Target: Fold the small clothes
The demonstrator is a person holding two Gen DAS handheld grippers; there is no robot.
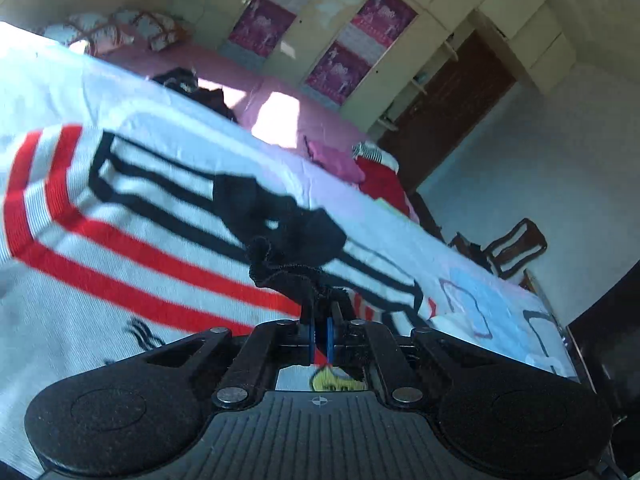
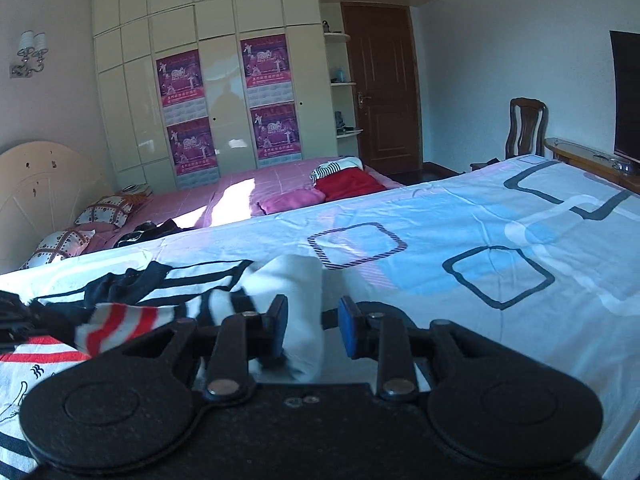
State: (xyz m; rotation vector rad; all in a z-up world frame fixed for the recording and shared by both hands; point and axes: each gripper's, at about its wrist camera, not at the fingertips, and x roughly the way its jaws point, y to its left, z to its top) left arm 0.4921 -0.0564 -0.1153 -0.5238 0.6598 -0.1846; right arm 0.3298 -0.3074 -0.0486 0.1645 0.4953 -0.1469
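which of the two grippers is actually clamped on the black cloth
The left gripper: its jaws are shut on the bunched edge of the black garment. The right gripper stands apart, white sleeve loose between.

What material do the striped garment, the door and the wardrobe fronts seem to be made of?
Striped garment: probably knitted cotton, matte; fine ribs show in the fabric.
Door: looks like dark brown wood with raised panels, low sheen; veneer cannot be excluded.
Wardrobe fronts: cream, glossy, likely lacquered or laminated board; they carry bright reflections.

Patterned bedsheet [image 2: 460,216], striped garment [image 1: 132,216] on it
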